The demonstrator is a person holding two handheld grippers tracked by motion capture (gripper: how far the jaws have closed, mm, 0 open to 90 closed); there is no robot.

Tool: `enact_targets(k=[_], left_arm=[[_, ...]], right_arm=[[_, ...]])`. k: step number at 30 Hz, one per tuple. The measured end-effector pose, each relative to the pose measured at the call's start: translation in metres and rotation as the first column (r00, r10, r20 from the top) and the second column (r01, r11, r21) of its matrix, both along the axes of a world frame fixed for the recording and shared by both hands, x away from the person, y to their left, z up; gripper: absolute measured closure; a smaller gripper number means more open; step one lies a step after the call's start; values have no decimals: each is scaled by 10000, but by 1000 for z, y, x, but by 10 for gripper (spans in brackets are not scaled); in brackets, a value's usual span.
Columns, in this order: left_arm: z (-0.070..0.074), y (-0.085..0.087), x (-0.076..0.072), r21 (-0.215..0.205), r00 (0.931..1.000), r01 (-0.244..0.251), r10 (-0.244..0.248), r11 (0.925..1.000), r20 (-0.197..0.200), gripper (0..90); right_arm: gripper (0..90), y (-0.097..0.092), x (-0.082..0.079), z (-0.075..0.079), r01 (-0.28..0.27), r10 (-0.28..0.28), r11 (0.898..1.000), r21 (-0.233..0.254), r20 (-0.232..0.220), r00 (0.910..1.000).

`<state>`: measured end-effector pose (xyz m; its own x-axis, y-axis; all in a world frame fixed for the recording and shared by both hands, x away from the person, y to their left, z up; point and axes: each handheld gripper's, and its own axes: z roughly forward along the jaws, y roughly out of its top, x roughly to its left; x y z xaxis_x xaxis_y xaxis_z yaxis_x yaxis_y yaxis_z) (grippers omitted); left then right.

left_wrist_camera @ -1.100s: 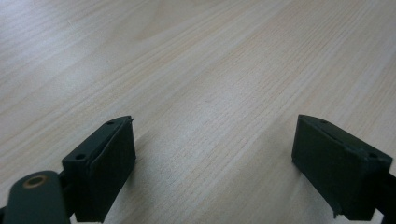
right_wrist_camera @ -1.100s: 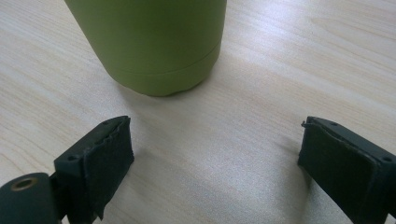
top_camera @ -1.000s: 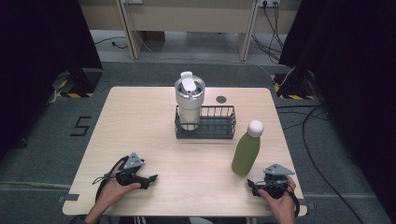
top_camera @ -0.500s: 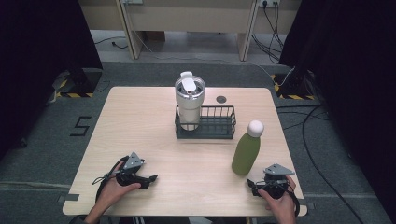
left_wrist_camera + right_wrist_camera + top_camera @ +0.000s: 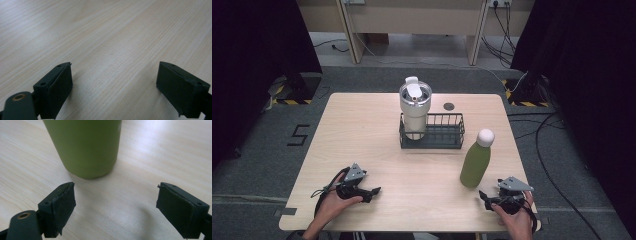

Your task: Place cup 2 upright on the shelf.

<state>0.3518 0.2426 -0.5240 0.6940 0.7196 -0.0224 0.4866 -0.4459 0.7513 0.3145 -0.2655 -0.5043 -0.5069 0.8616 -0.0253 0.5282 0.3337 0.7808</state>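
Note:
A green bottle (image 5: 476, 161) with a white cap stands upright on the wooden table (image 5: 362, 130), right of centre. My right gripper (image 5: 486, 195) rests low near the front right edge, open, with the bottle's base (image 5: 87, 147) just beyond its jaws and nothing between them. A white tumbler (image 5: 415, 104) with a lid stands in the left end of a black wire basket (image 5: 447, 132) at the table's middle. My left gripper (image 5: 373, 192) lies near the front left edge, open over bare wood (image 5: 112, 55).
A small dark round disc (image 5: 448, 106) lies on the table behind the basket. Cables run across the grey floor to the right, and desk legs stand beyond the far edge.

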Motion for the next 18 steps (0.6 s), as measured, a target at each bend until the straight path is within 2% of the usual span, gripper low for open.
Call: enact_targets(k=[6,18], left_arm=[[0,0,0,-5,10000,-11,11,10000,9,128],[0,0,0,-5,10000,-8,8,10000,6,128]], right_arm=[[155,4,-4,8,-133,126,9998,112,626,9980],[153,10,-5,13,-363,310,9987,347,1428,9893]])
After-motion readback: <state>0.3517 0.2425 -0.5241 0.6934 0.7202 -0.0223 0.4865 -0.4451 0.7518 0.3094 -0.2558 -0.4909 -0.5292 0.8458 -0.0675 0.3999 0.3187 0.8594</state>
